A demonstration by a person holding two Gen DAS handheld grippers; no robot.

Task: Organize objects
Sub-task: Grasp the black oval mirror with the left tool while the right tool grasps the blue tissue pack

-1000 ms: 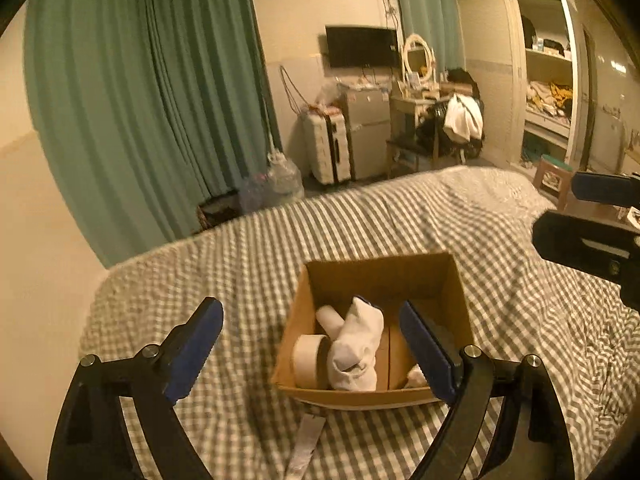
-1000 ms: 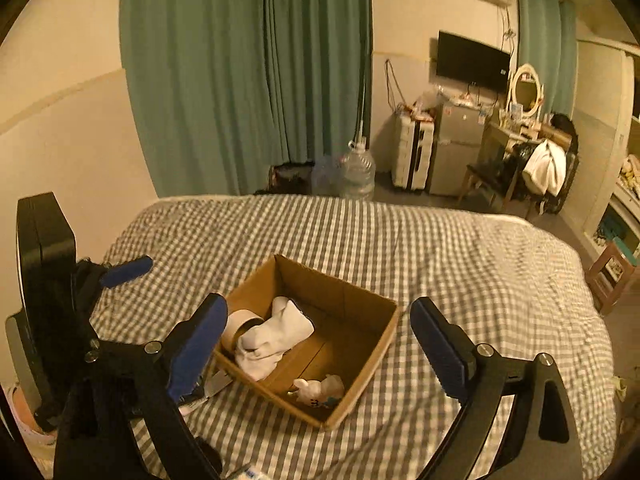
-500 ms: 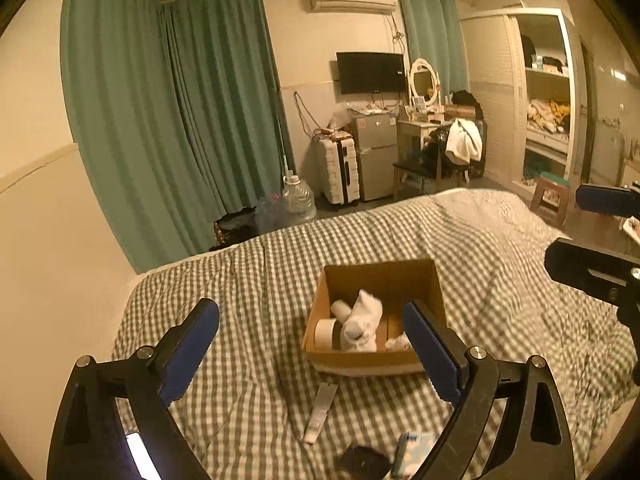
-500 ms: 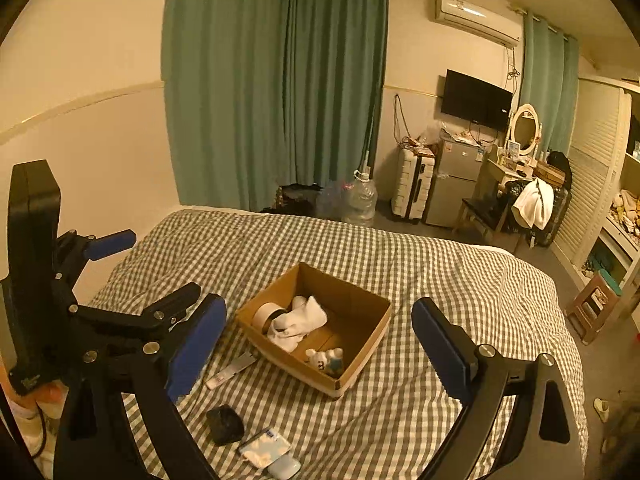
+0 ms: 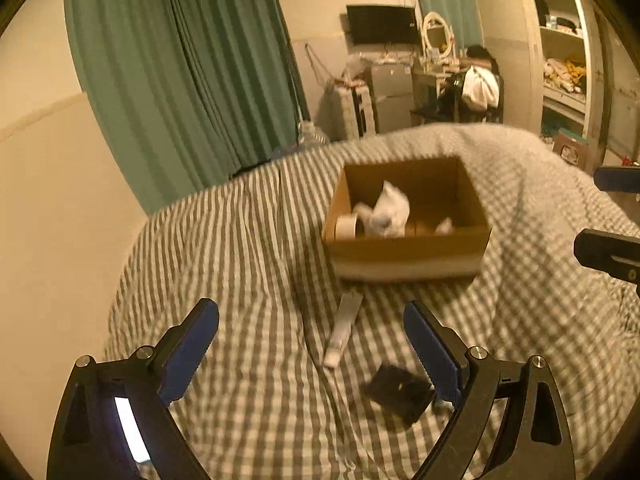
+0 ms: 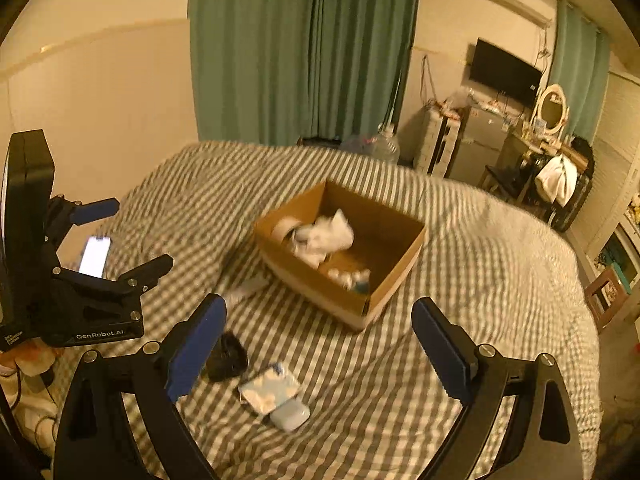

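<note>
On checked bed (image 6: 460, 280), cardboard box (image 6: 396, 280), both hand-held grippers spread, empty

One cardboard box (image 6: 340, 256), one remote (image 5: 343, 330), one black pouch (image 6: 226, 358), one tissue pack (image 6: 269, 388), one phone (image 6: 95, 256).

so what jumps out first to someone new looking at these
An open cardboard box sits mid-bed on the checked bedspread, with a white sock and a tape roll inside. Nearer the camera lie a black object, a tissue pack and a lit phone at left.
</note>
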